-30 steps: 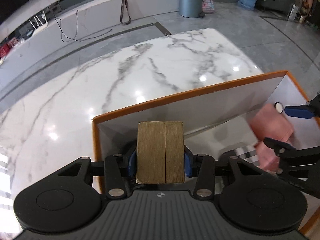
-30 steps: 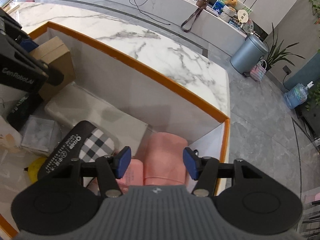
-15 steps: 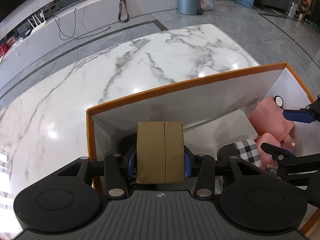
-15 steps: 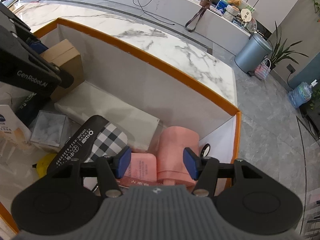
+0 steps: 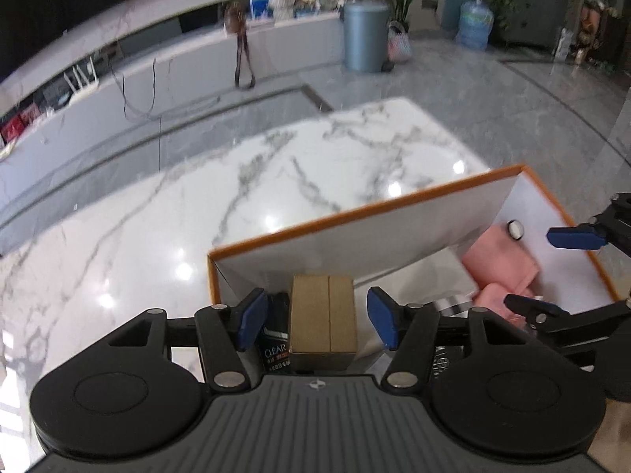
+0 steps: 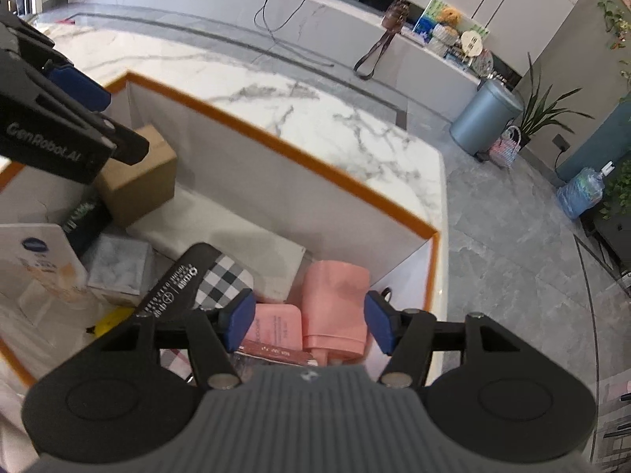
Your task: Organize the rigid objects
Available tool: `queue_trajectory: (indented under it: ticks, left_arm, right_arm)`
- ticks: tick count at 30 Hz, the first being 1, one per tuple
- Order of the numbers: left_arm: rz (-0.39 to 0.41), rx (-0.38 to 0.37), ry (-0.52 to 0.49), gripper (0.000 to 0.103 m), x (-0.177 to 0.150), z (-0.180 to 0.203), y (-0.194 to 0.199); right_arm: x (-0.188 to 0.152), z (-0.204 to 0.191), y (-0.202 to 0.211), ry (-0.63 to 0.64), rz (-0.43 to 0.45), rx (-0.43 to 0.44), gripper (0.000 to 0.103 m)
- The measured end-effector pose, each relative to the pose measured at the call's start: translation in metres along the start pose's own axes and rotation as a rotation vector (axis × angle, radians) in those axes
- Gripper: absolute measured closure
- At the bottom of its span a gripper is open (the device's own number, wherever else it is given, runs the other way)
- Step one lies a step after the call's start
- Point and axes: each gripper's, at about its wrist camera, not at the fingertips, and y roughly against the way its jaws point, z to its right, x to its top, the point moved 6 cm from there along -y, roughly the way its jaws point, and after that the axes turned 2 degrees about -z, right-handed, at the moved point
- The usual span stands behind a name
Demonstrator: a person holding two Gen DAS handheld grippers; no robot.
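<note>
The cardboard box (image 5: pixel 323 313) stands in the far left corner of the orange-rimmed bin (image 5: pixel 355 209), upright, close against the bin's long white wall, with a seam running down the middle of its top face. The left gripper (image 5: pixel 317 321) hangs over it with its blue pads spread wide on either side, a clear gap between each pad and the cardboard, so nothing is pinched. Just beside the box on its left a dark packet (image 5: pixel 276 335) printed with the word CLEAR stands in the same corner. From the right wrist view the box (image 6: pixel 138 177) sits at the end of a flat white slab (image 6: pixel 221 232) that lies along the bin wall. Nearer than the slab lie a small grey marbled box (image 6: pixel 118 272), a white carton with a blue round logo (image 6: pixel 35 264), and a black case with a checked panel (image 6: pixel 197 280). At the bin's opposite end from the box a pink roll (image 6: pixel 335 299) lies next to a flat pink packet (image 6: pixel 276 325). The right gripper (image 6: pixel 307 323) hovers above these pink things, its pads also set wide apart and empty. The bin rests on a white marble table (image 5: pixel 197 197).
</note>
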Motion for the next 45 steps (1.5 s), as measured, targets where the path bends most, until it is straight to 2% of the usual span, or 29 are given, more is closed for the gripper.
queue_trajectory:
  ticks: [3,9,13,16,21,24,29,32,34,35,39,41,43,45]
  left_arm:
    - [0.068,0.005,-0.021,0.034,0.001,0.004,0.024]
    - [0.202,0.006,-0.041,0.033,-0.002,0.008,0.079]
    - [0.290,0.054,-0.059,0.031,-0.010,0.011,0.111]
    - [0.349,0.115,-0.080,0.030,-0.023,0.012,0.126]
    - [0.406,0.163,-0.023,0.030,-0.047,0.005,0.135]
    - [0.450,0.197,0.026,0.030,-0.062,0.004,0.140]
    - [0.455,0.196,0.090,0.030,-0.083,-0.001,0.139]
    - [0.467,0.206,0.097,0.023,-0.093,0.000,0.138]
    - [0.477,0.215,0.098,0.016,-0.101,0.001,0.138]
    - [0.482,0.215,0.101,0.016,-0.103,0.002,0.138]
    - [0.473,0.197,0.138,0.011,-0.115,0.003,0.132]
    - [0.467,0.191,0.156,0.011,-0.122,0.002,0.128]
    - [0.446,0.184,0.181,0.010,-0.129,-0.003,0.126]
    - [0.425,0.194,0.201,0.006,-0.134,-0.005,0.120]
  right_arm:
    - [0.003,0.001,0.020,-0.007,0.028,-0.007,0.041]
    - [0.007,-0.003,0.068,-0.021,0.114,-0.012,0.032]
    - [0.005,-0.011,0.096,-0.032,0.178,-0.007,0.031]
    - [0.000,-0.018,0.112,-0.059,0.227,0.006,0.025]
    - [-0.012,-0.036,0.125,-0.104,0.295,0.019,0.024]
    - [-0.022,-0.046,0.130,-0.163,0.333,0.054,0.020]
    - [-0.043,-0.060,0.127,-0.266,0.356,0.048,0.019]
    - [-0.057,-0.065,0.126,-0.317,0.347,0.045,0.019]
    - [-0.064,-0.066,0.128,-0.340,0.358,0.017,0.018]
    - [-0.069,-0.068,0.129,-0.348,0.366,0.002,0.018]
    - [-0.082,-0.075,0.129,-0.335,0.384,-0.061,0.018]
    - [-0.086,-0.079,0.129,-0.323,0.400,-0.089,0.013]
    - [-0.089,-0.080,0.128,-0.327,0.417,-0.091,0.008]
    - [-0.092,-0.081,0.126,-0.337,0.421,-0.083,0.008]
